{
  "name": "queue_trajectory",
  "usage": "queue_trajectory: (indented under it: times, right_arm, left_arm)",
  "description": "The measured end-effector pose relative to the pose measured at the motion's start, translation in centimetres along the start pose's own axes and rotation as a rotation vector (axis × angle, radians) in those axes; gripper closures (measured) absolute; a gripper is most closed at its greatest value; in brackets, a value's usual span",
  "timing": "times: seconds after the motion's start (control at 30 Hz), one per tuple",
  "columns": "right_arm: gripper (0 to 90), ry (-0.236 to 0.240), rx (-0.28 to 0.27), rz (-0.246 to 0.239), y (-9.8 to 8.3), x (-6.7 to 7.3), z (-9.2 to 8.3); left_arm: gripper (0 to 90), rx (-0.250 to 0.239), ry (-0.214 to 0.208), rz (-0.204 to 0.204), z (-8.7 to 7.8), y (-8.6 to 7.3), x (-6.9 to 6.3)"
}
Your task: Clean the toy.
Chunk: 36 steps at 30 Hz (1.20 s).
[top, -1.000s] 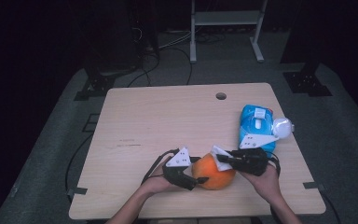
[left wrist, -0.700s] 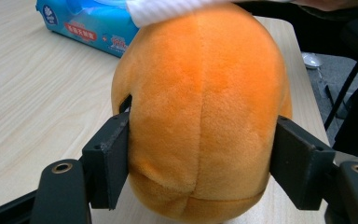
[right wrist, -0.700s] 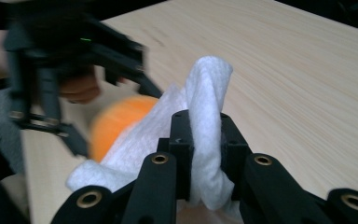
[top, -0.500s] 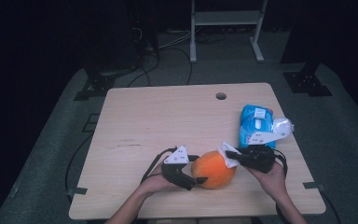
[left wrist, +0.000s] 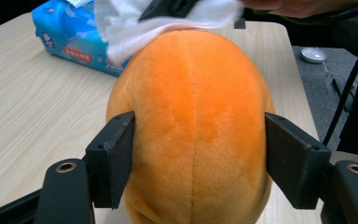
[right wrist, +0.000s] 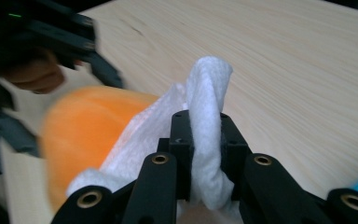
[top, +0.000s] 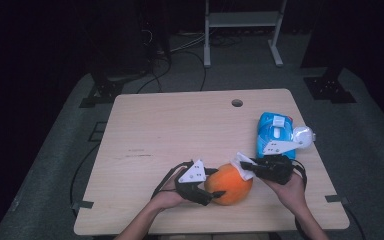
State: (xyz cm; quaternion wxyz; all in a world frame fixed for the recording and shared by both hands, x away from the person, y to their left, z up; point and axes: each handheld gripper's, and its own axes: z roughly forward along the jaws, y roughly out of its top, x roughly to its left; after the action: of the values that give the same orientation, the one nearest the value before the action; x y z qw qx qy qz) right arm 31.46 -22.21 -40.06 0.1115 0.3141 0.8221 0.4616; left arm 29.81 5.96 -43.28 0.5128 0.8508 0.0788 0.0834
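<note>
The left gripper [left wrist: 199,154], jaws just closing, clamps the orange plush fruit [top: 228,183], probably lying lengthwise across the table [top: 170,125] near its front edge. The right gripper [right wrist: 204,140] pinches a white tissue [right wrist: 200,116] against the fruit's top. Bare tabletop lies behind.

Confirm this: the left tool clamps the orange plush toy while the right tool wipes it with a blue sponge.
Not a blue sponge: the right gripper view shows the right tool pinching a white tissue. The left tool does clamp the orange plush toy.

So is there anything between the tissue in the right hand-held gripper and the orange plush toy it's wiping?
Nothing visible is in the way. The right hand-held gripper is shut on the white tissue, which already lies against the orange plush toy. The left hand-held gripper has a pad on each side of the toy.
</note>
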Motion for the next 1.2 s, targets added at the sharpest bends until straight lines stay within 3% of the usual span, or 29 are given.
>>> queue_trajectory:
  times: [0.13, 0.23, 0.4, 0.47, 0.57, 0.67, 0.77, 0.9, 0.97, 1.03, 1.1, 1.13, 1.2]
  right_arm:
    - [79.0, 0.017, 0.005, 0.046, -0.6, -0.9, -0.2]
    - [79.1, 0.033, 0.003, 0.020, -0.1, 0.2, 0.0]
    - [79.0, 0.108, -0.030, -0.044, 1.1, 2.8, 0.8]
    - [78.9, 0.085, -0.030, -0.064, 1.2, 3.0, 0.8]
    - [78.7, 0.033, -0.022, -0.035, 0.7, 1.6, 0.6]
    - [78.7, 0.030, -0.023, 0.055, -0.4, -0.7, 0.1]
    - [78.7, 0.021, -0.036, 0.089, -1.1, -1.5, -0.5]
    - [78.6, -0.005, -0.047, 0.057, -0.8, -0.5, -0.3]
    - [78.6, -0.017, -0.050, 0.039, -0.3, 0.0, 0.3]
    - [78.6, 0.007, -0.066, 0.044, 0.1, 0.3, 0.9]
    - [78.3, 0.012, -0.083, 0.026, 0.6, 0.9, 1.3]
    - [78.4, 0.010, -0.098, 0.010, 0.8, 1.5, 1.4]
    - [78.4, 0.006, -0.104, -0.010, 0.9, 2.0, 1.4]
  left_arm:
    - [30.0, -0.004, -0.004, 0.004, 0.2, -0.1, 0.0]
    - [29.1, 0.001, -0.009, 0.010, 0.3, 0.0, -0.2]
    - [28.8, 0.017, -0.018, 0.026, 0.3, -0.1, -0.4]
    - [28.9, 0.012, -0.017, 0.002, 0.2, -0.2, 0.0]
    - [28.6, 0.007, -0.020, -0.041, 0.0, -0.7, 0.7]
    - [28.6, 0.001, -0.025, -0.078, -0.3, -1.2, 1.4]
    - [28.4, 0.001, -0.029, -0.099, -0.5, -1.5, 1.7]
    - [22.1, -0.005, -0.029, -0.102, -0.7, -0.7, 1.7]
    - [18.1, -0.046, -0.022, -0.104, -0.8, 0.0, 1.4]
    - [17.7, -0.076, -0.022, -0.088, -0.8, 0.8, 1.0]
    - [18.5, -0.034, 0.016, -0.036, -0.3, 1.0, 0.4]
    - [22.5, -0.025, 0.030, -0.029, -0.1, 0.8, 0.4]
    - [25.7, -0.027, 0.020, -0.071, -0.1, 0.2, 0.9]
